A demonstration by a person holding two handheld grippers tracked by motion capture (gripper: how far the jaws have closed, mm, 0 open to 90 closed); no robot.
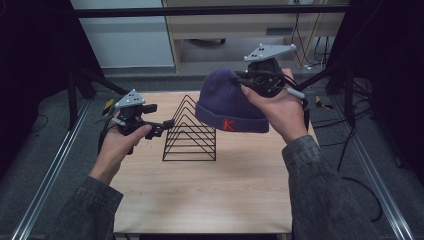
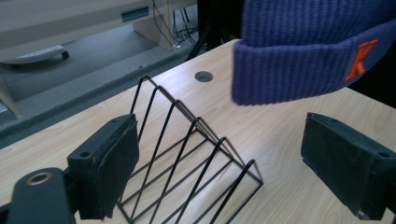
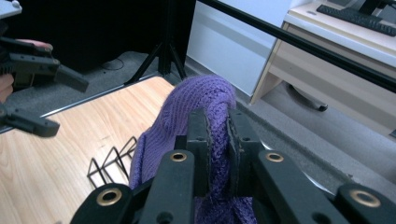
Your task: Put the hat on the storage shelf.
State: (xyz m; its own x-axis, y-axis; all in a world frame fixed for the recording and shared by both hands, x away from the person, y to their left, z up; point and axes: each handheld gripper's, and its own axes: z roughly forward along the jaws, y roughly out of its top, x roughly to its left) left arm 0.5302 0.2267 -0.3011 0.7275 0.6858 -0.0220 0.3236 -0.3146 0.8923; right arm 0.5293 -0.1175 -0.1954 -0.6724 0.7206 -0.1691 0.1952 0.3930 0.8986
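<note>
Hanging above the wire rack [image 1: 190, 131], the purple hat [image 1: 227, 102] is pinched by the right gripper [image 3: 218, 140]. Nothing is held by the wide-open left gripper [image 2: 219, 163].

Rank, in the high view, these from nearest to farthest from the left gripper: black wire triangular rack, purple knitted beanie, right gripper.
Measured from the left gripper:
1. Black wire triangular rack: right beside the jaw tips, at table centre.
2. Purple knitted beanie: held in the air past the rack's right side.
3. Right gripper: beyond, clamped on the beanie's crown.
</note>
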